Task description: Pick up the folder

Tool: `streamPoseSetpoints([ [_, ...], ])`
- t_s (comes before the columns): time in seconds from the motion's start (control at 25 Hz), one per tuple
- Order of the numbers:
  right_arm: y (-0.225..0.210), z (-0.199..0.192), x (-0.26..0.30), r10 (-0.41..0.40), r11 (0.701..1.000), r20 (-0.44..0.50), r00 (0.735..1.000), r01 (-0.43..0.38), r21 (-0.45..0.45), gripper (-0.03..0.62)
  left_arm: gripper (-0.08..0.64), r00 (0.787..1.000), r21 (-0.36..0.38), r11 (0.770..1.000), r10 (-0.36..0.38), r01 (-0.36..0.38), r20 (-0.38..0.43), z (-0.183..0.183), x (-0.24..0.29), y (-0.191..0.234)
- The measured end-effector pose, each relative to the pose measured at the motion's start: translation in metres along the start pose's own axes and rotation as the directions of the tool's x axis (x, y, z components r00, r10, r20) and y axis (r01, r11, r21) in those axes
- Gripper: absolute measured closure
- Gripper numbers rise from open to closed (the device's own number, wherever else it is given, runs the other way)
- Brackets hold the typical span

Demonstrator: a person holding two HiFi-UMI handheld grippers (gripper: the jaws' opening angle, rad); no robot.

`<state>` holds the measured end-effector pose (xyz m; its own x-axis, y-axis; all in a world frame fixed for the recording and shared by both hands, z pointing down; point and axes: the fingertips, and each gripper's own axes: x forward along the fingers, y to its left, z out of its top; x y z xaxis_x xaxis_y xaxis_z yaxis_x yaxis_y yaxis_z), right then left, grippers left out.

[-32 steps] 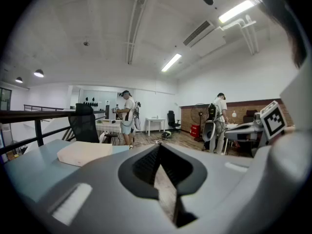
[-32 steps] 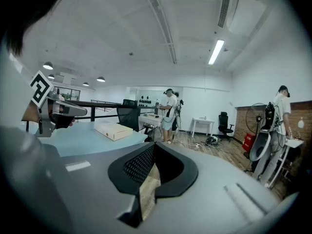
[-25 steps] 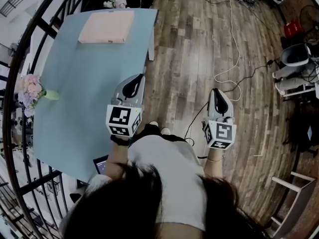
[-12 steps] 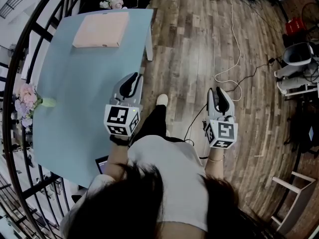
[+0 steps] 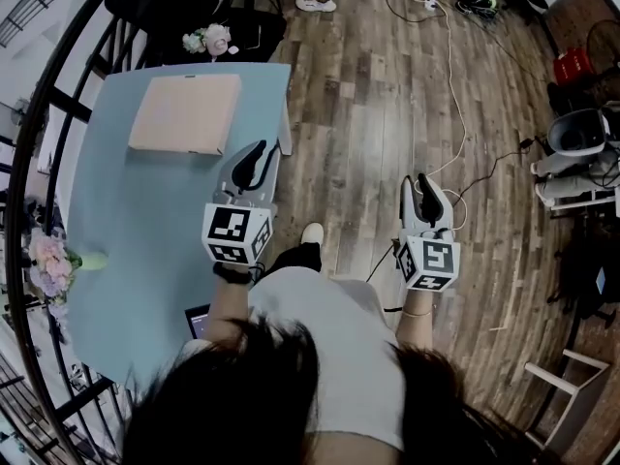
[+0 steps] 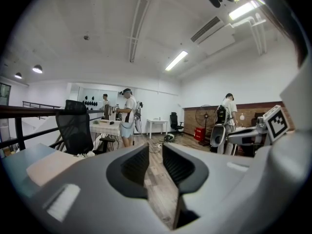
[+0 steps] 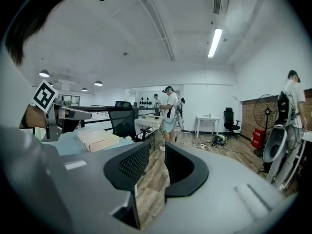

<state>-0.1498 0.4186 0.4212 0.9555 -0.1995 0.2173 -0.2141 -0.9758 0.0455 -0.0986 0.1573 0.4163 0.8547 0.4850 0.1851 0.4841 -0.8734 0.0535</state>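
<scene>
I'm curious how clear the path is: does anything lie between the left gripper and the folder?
Nothing visible. Only bare blue table lies between the left gripper, whose empty fingers have just been opening, and the folder.

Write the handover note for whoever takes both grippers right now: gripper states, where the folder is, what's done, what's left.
Left gripper: jaws a little apart, just been opening, nothing between them. It is over the table's right edge, short of the folder.
Right gripper: jaws a little apart, just been opening, empty. It is over the wood floor to the right of the table.
Folder: lies flat at the far end of the light blue table, untouched.
Done: nothing gripped yet.
Left: reach the folder, close on it, lift.
</scene>
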Motion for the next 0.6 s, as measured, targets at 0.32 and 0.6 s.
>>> streamPoseSetpoints([
  [0.32, -0.014, 0.012, 0.076, -0.003, 1.0, -0.018, 1.0, 0.003, 0.013, 0.518, 0.474, 1.0, -0.016, 1.0, -0.007, 0.007, 0.0, 0.011, 0.063, 0.041],
  [0.6, -0.004, 0.019, 0.128, 0.045, 0.999, -0.046, 0.998, -0.045, -0.01, 0.518, 0.474, 0.998, -0.053, 0.997, 0.057, -0.058, -0.012, 0.005, 0.085, 0.087],
])
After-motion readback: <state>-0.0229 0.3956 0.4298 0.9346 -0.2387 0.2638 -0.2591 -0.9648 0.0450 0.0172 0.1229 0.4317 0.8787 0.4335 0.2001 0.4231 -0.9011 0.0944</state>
